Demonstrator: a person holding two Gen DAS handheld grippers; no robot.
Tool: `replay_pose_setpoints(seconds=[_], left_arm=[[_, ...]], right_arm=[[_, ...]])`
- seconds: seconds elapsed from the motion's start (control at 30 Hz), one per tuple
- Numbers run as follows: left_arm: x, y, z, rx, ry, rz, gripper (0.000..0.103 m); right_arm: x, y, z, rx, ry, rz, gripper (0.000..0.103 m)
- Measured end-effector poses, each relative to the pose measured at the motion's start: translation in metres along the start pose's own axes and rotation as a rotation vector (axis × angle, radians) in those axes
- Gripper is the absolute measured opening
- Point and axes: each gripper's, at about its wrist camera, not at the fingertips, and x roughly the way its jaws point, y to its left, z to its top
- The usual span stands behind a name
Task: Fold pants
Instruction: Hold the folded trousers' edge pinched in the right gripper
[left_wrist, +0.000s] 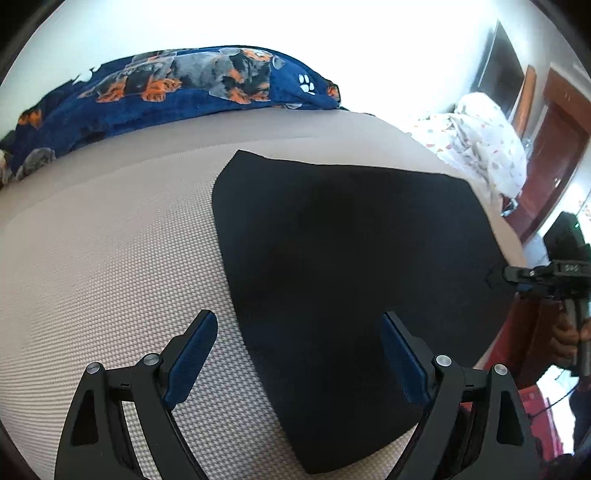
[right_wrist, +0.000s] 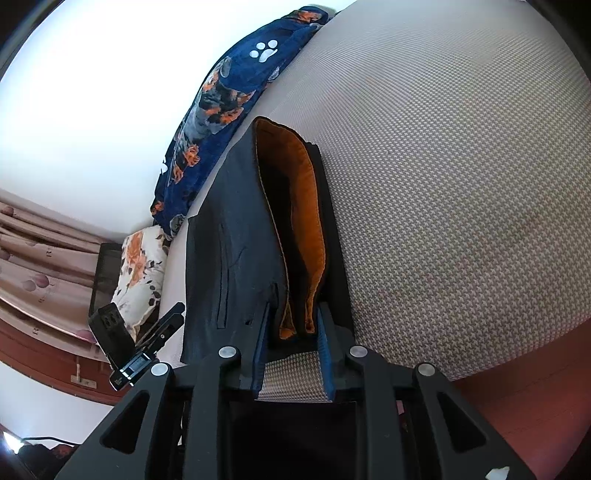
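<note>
While the pants (left_wrist: 351, 277) are lying flat on the bed (left_wrist: 110, 258), I am pinching their waistband end with my right gripper (right_wrist: 293, 325). My left gripper (left_wrist: 299, 354) is hanging wide and empty over their near edge, their length stretching away from the right gripper.

The setting is identified as a bedroom in a home. Most of both views is taken up by a bed surface (left_wrist: 110, 258) covered in a beige woven textile. A navy blanket (left_wrist: 177, 85) printed with dogs and paw marks is seen along the upper edge of the left wrist view. A white patterned quilt (left_wrist: 480, 147) is bundled at the upper right, beside a reddish wooden door (left_wrist: 561, 147). A floral pillow (right_wrist: 138, 273) and pink curtains (right_wrist: 40, 258) are seen at the left of the right wrist view.
</note>
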Motion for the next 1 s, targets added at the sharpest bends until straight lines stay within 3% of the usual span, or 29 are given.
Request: replay_pose_setpoints(seconds=[0.33,1.0], left_arm=[[0.0022,-0.0038,0.0001,0.056,-0.009,0.081,0.089],[0.0103,-0.0035,0.0057,0.078,0.014,0.123,0.091]], right_arm=[[0.003,-0.0011,0.0023,0.005,-0.004,-0.01,0.021],[0.0029,-0.0031,0.0026,0.012,-0.004,-0.005,0.021]])
